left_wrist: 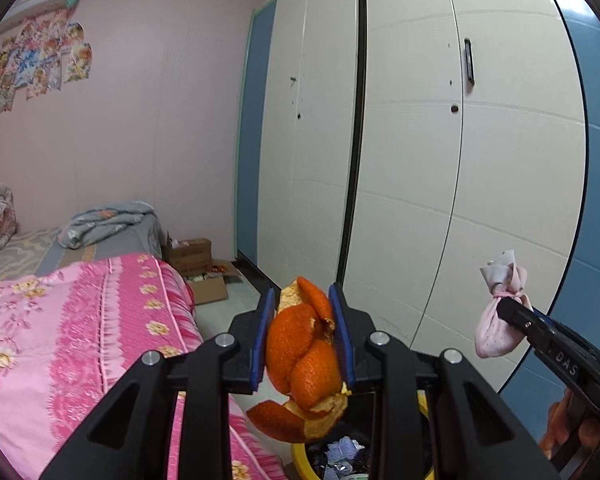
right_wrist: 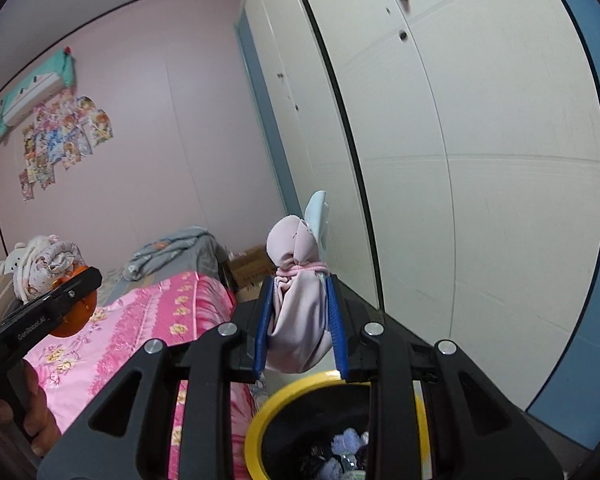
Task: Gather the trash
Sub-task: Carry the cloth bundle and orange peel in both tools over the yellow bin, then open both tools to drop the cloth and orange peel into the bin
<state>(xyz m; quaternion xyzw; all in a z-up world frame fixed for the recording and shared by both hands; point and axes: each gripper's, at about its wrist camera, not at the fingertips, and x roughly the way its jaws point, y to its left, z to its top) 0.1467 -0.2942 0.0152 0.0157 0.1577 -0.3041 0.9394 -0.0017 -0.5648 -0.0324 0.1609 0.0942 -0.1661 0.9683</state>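
Left gripper [left_wrist: 303,340]: blue pads clamped on an orange peel [left_wrist: 302,364], whose lower strips hang below the jaws. Right gripper [right_wrist: 300,320]: pads pressed onto a knotted pink bundle [right_wrist: 298,320] with its tied top standing above the jaws. Both loads are held above a yellow-rimmed bin [right_wrist: 260,416] that contains crumpled scraps. A bed [left_wrist: 80,320] with a pink floral cover stands to the left, a white wardrobe [left_wrist: 420,160] directly ahead.

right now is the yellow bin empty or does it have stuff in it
Not empty: the yellow bin has crumpled pale trash lying inside its dark liner.
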